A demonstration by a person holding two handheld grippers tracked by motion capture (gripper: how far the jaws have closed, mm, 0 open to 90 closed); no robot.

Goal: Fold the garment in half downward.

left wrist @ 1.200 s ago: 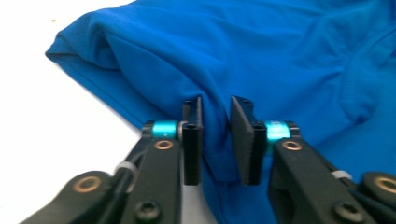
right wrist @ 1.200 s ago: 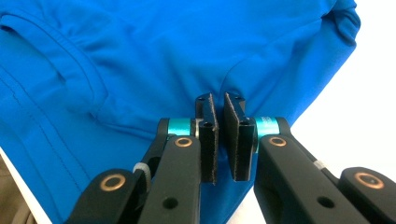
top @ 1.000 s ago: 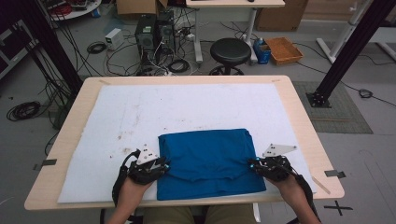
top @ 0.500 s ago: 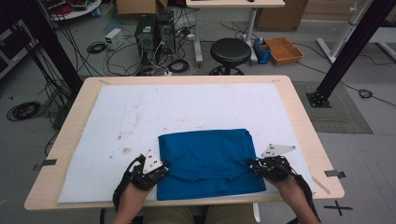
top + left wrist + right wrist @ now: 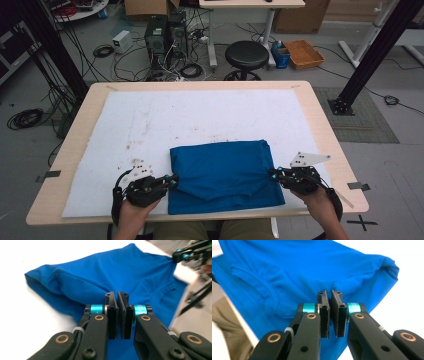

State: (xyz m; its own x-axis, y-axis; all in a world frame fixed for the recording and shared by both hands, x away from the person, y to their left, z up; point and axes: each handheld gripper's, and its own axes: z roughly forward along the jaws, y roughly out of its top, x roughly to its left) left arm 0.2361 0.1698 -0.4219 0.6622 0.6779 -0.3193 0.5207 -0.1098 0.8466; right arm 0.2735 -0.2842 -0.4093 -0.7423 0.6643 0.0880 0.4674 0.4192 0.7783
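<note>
on the near half of the white mat [image 5: 150, 125], a folded blue t-shirt [image 5: 222, 175] is lying flat, its front edge sitting right along the mat's near edge. the mat is covering most of a light wooden table [image 5: 325, 130], and it's showing some brownish stains toward its left side, beyond the shirt.

the left gripper [image 5: 172, 180] is sitting at the shirt's left edge, and in the left gripper view [image 5: 117, 315] its jaws are pressed nearly together with just a thin slit between them. looks like they're pinching the shirt's edge, but i honestly can't tell if fabric is actually in there. the right gripper [image 5: 272, 173] is doing the same thing at the shirt's right edge, jaws almost closed in the right gripper view [image 5: 329, 315], cloth right up against the tips, grip not clear either.

both hands are coming in from the near side of the mat, one on each side of the shirt.
</note>
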